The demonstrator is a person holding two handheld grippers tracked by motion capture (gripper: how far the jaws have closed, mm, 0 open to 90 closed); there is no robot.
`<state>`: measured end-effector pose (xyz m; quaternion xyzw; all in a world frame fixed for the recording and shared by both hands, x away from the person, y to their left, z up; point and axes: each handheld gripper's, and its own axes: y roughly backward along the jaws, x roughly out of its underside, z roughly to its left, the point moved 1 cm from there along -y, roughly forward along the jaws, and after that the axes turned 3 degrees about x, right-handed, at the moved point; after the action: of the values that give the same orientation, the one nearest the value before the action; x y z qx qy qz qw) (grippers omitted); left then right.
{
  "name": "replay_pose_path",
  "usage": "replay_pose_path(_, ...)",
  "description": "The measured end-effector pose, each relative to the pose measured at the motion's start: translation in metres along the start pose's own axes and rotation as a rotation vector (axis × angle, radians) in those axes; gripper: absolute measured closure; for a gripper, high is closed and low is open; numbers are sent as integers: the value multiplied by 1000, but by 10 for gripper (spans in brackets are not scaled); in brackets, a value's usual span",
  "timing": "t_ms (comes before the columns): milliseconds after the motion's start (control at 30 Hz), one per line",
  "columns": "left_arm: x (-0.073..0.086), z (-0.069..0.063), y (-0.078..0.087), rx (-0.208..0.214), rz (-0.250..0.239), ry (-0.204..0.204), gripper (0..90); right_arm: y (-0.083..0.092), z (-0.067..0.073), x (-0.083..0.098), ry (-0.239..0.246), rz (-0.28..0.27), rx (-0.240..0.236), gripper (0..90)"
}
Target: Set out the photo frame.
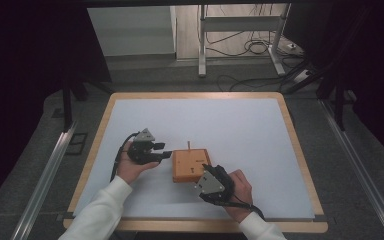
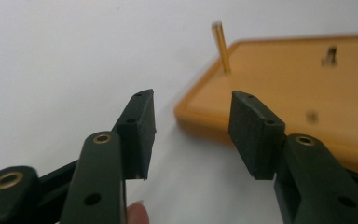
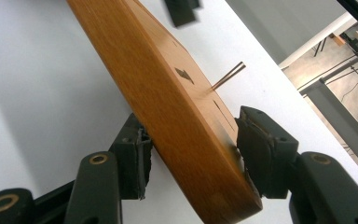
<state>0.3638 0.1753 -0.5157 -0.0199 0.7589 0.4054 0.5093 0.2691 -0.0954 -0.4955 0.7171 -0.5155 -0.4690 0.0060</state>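
Your right gripper (image 1: 206, 170) has its jaws clamped on the near right corner of the wooden board (image 1: 190, 165). In the right gripper view the two pads (image 3: 137, 156) press against both faces of that board (image 3: 168, 93), one on each side of the edge.

Your left gripper (image 1: 162, 151) sits just off the board's left side with its jaws spread and nothing between them. In the left gripper view the gap between its pads (image 2: 142, 126) frames bare table plus the board's corner (image 2: 279, 88) farther off, not touching.

The board itself lies roughly mid-table on the white table surface (image 1: 240, 125). A thin wooden peg (image 1: 188, 145) stands upright near its far left corner; you can see the same peg (image 2: 221, 46) clearly from the left gripper.
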Motion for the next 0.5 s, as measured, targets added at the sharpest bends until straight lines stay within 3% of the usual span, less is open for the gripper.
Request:
replay_pose_path(100, 16, 2, 10, 3, 11, 19, 485, 0, 0, 0, 1, 0, -1, 466)
replay_pose_path(267, 29, 1, 21, 4, 14, 40, 473, 0, -3, -2, -3, 5, 0, 474)
replay_pose_path(400, 36, -1, 23, -4, 46, 7, 467, 0, -5, -4, 4, 12, -4, 477)
replay_pose_path(500, 39, -2, 22, -2, 52, 7, 467, -1, -6, -8, 10, 20, -8, 482)
